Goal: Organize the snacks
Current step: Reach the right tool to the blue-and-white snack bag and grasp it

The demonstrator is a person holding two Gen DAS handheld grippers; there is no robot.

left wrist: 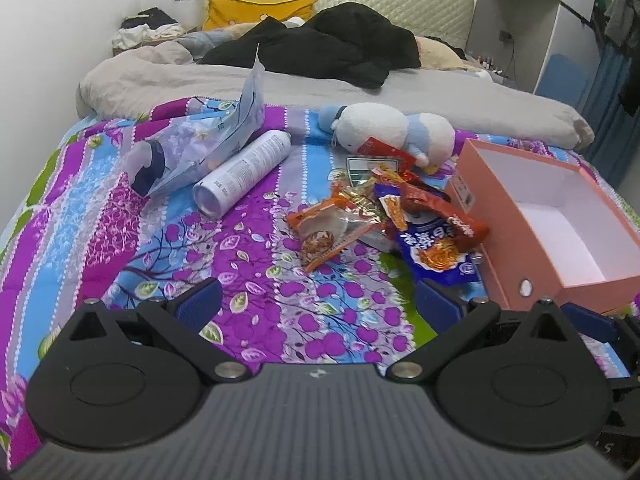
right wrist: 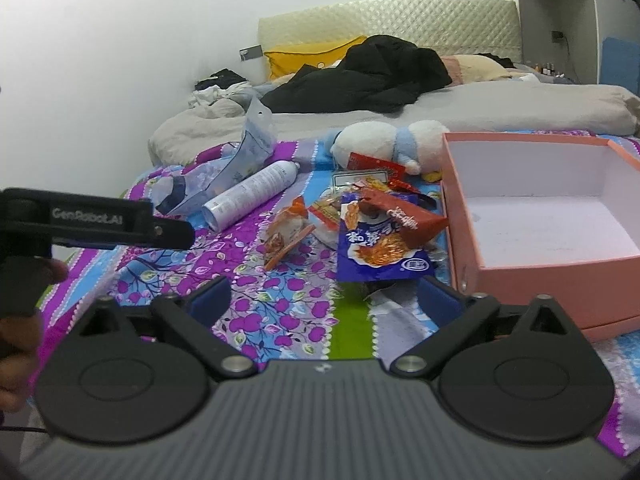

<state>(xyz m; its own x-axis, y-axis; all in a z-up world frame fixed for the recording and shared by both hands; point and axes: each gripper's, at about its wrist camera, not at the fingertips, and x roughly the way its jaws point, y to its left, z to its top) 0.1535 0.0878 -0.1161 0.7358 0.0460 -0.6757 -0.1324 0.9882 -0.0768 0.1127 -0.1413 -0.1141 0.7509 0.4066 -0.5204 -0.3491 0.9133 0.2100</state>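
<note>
A pile of snack packets (left wrist: 384, 208) lies on the flowered quilt (left wrist: 240, 240), with a blue packet (left wrist: 436, 252) and an orange packet (left wrist: 332, 232) in front. An open pink box (left wrist: 556, 224) stands empty right of the pile. My left gripper (left wrist: 320, 304) is open and empty, just short of the pile. In the right wrist view the pile (right wrist: 360, 216), the blue packet (right wrist: 380, 252) and the box (right wrist: 552, 220) show again. My right gripper (right wrist: 324, 300) is open and empty near the blue packet.
A white spray can (left wrist: 244, 172) and a clear plastic bag (left wrist: 200, 148) lie left of the pile. A plush toy (left wrist: 392, 132) lies behind it. Dark clothes (left wrist: 332, 48) and a yellow pillow (left wrist: 256, 8) sit at the bed's head. The left gripper body (right wrist: 96, 220) shows at left.
</note>
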